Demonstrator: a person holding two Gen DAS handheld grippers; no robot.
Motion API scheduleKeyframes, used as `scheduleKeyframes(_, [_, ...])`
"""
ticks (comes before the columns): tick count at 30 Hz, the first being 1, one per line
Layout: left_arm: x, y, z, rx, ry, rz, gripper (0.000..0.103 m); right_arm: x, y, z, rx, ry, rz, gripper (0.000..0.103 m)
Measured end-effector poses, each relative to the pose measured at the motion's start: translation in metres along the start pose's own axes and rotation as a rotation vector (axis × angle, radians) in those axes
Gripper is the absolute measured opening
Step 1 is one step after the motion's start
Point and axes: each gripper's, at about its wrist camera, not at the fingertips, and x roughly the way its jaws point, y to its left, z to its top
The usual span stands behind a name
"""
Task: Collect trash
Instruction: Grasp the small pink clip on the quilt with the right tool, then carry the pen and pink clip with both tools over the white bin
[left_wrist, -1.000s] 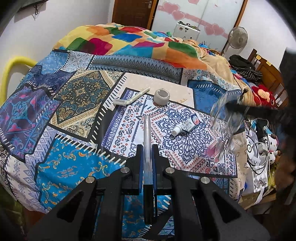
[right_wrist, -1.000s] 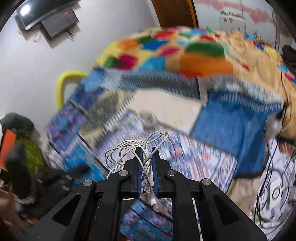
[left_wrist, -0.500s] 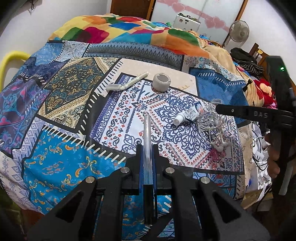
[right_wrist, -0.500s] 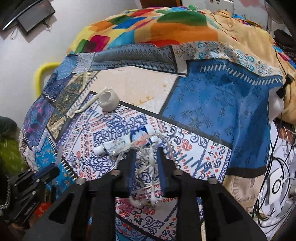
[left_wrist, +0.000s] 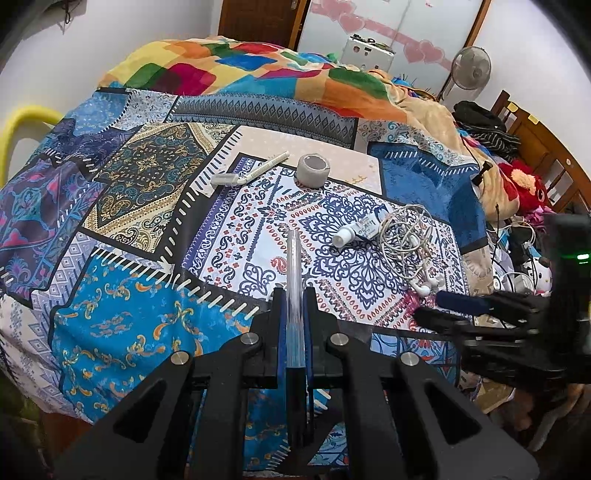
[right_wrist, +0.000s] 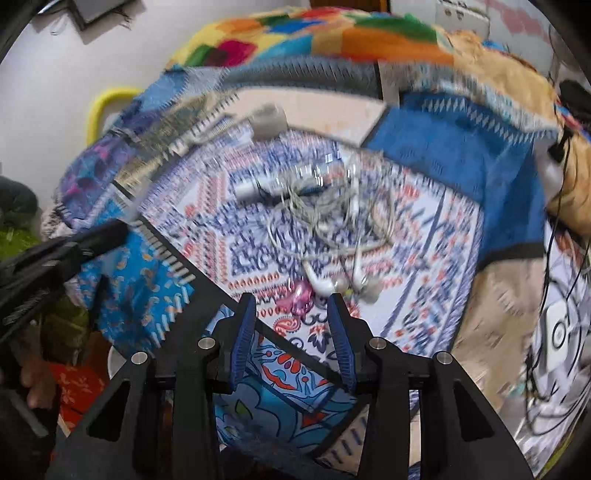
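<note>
left gripper (left_wrist: 294, 295) clenched on clear tube (left_wrist: 294, 266) | right gripper (right_wrist: 291, 314) just opening, nothing between | earphones (right_wrist: 332, 236), razor (left_wrist: 247, 175), tape roll (left_wrist: 313, 170), small tube (left_wrist: 360, 229) left on bed (left_wrist: 129, 184)

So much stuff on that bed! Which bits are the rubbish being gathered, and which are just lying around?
Part of the job:
- tangled earphones
- small tube
- razor
- tape roll
- pink wrapper
- clear bag edge pinched in the left gripper
- right gripper, jaws just opened, nothing between them

Just lying about:
- colourful blanket
- fan
- red plush toy
</note>
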Motion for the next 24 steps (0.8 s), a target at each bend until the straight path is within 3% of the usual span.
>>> scheduleKeyframes(5, [-0.004,0.000,-0.001,0.016,-0.003,0.011,0.007,0.016,0.005,0.006,0.014,-0.009,-0.021,0.037])
scheduleKeyframes(8, [-0.004,0.001,-0.001,0.014,-0.003,0.011,0.007,0.020,0.018,0.007,-0.080,-0.017,-0.093,0.024])
scheduleKeyframes(9, [-0.005,0.002,-0.001,0.012,-0.004,0.011,0.007,0.022,0.023,0.006,-0.119,-0.020,-0.123,0.024])
scheduleKeyframes(15, [-0.014,0.002,-0.001,-0.002,-0.013,0.004,0.007,0.013,0.008,0.001,-0.053,0.005,-0.056,0.022])
scheduleKeyframes(18, [-0.025,0.000,0.000,0.000,-0.023,0.003,0.007,-0.010,0.006,0.005,-0.031,-0.028,-0.045,0.022])
scheduleKeyframes(24, [-0.065,-0.007,0.005,0.009,-0.082,0.003,0.007,-0.088,0.020,0.038,-0.068,-0.200,-0.046,0.021])
